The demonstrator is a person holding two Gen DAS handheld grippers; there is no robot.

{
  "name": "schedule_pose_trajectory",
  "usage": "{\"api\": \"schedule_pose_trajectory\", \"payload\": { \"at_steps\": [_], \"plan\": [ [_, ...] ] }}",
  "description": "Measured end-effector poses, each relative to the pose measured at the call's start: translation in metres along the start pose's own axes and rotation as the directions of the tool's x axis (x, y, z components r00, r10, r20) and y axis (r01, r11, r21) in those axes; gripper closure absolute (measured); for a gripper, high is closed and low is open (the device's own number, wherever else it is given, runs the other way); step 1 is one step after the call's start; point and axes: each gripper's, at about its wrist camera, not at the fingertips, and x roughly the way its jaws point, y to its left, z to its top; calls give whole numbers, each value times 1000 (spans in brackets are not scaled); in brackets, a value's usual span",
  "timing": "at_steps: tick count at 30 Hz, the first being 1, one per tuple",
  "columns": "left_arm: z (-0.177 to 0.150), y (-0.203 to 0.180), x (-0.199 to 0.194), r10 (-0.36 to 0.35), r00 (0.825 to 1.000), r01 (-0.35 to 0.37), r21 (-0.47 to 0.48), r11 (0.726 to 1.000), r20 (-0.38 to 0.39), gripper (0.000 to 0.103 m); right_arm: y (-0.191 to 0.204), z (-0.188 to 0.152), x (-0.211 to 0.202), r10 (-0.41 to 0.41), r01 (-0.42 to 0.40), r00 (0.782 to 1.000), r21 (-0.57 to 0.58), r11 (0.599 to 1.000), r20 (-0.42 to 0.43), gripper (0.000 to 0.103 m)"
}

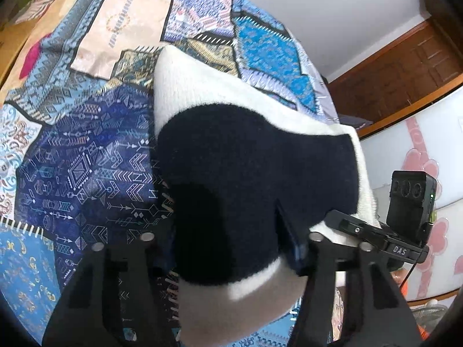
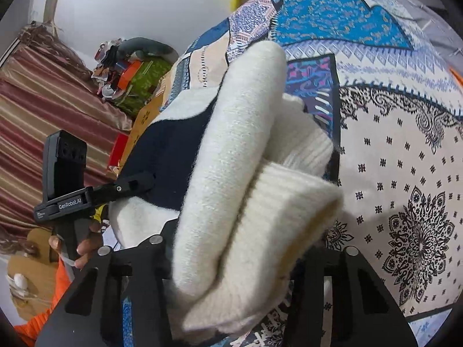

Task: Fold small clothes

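Left hand-held gripper (image 1: 231,248): we clench the navy-and-cream knit garment (image 1: 246,167) between its fingers. Right hand-held gripper (image 2: 231,263): we clamp the same garment's cream ribbed folds. Patchwork bedspread (image 1: 86,144): beneath, the garment bunched above it. Person's hand (image 2: 84,245): on the left gripper's handle.
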Motion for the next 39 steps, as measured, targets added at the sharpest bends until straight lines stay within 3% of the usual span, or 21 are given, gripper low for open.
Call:
{"api": "schedule_pose_trajectory", "payload": {
  "at_steps": [9, 16, 31, 36, 39],
  "plan": [
    [-1, -19, -50, 7, 994, -15, 68, 998, 112, 54, 43, 14, -16, -7, 14, 998, -106, 994, 62, 66],
    [-6, -6, -89, 16, 985, -28, 68, 997, 174, 54, 72, 21, -10, 21, -8, 997, -154, 988, 78, 66],
    [-35, 60, -58, 74, 994, -70, -55, 996, 75, 54, 67, 13, 58, -44, 36, 997, -130, 991, -62, 65],
    [-42, 63, -62, 79, 992, -73, -64, 995, 97, 52, 70, 11, 51, -80, 72, 995, -139, 988, -54, 62],
    [-45, 59, -75, 129, 983, -123, -52, 991, 134, 52, 72, 4, 40, -105, 98, 994, -147, 984, -37, 59]
  ]
}}
